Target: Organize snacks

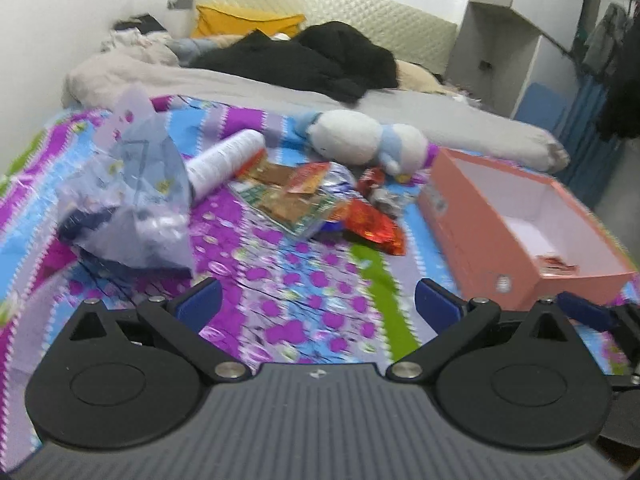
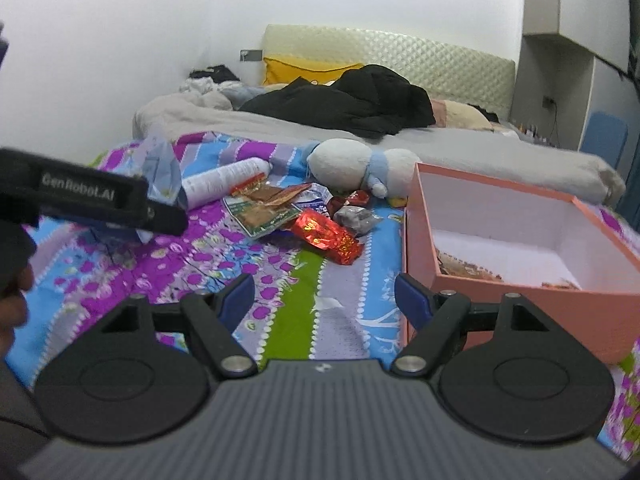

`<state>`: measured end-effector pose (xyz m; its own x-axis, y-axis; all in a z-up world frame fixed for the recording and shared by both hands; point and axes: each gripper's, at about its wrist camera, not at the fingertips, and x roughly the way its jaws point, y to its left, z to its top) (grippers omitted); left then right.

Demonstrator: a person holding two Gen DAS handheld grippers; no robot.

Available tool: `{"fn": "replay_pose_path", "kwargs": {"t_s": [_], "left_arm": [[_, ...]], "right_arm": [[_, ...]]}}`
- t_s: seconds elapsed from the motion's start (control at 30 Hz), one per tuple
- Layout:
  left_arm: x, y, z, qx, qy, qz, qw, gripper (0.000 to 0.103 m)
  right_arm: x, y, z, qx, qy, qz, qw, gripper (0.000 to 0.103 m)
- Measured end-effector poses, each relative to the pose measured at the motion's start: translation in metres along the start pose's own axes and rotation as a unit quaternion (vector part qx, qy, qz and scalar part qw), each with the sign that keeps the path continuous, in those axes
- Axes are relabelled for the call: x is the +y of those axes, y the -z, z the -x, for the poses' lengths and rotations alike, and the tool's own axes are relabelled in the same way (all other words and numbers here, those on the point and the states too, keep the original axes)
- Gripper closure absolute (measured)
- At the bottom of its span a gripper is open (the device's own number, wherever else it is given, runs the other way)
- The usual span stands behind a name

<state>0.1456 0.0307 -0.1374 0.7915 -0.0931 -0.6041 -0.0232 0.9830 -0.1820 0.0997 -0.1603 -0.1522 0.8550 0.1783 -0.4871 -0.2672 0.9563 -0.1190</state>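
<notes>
Both tools (image 1: 316,300) (image 2: 324,294) wide, empty

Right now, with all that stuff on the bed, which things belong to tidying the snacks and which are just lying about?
For the job:
- red foil packet
- green-and-brown packet
- grey wrapped snack
- pink box, a few packets already inside

Just lying about:
- plush toy
- white bottle
- black clothing
- yellow pillow

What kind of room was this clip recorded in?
A bedroom, most likely. The snacks and pink box sit on a bed with a patterned quilt, backed by a padded headboard, with a yellow pillow and dark clothes piled near it.
</notes>
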Motion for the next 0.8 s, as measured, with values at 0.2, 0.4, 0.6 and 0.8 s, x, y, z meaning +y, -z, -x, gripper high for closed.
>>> {"fn": "replay_pose_path", "kwargs": {"t_s": [0.2,0.4,0.6,0.8], "left_arm": [[0.010,-0.008,-0.036,-0.001,-0.005,0.021,0.9998,0.000],[0.015,-0.018,-0.071,-0.004,0.023,0.032,0.9992,0.004],[0.013,-0.027,-0.114,0.017,0.023,0.021,0.9994,0.015],[0.022,-0.033,-0.160,0.043,0.023,0.028,0.9984,0.018]], "right_arm": [[0.006,-0.005,-0.025,0.018,0.004,0.026,0.999,0.027],[0.012,-0.007,-0.056,0.035,0.002,0.047,0.998,0.038],[0.016,-0.010,-0.092,0.049,0.008,0.061,0.997,0.038],[0.018,-0.009,-0.132,0.063,0.007,0.065,0.996,0.039]]}}
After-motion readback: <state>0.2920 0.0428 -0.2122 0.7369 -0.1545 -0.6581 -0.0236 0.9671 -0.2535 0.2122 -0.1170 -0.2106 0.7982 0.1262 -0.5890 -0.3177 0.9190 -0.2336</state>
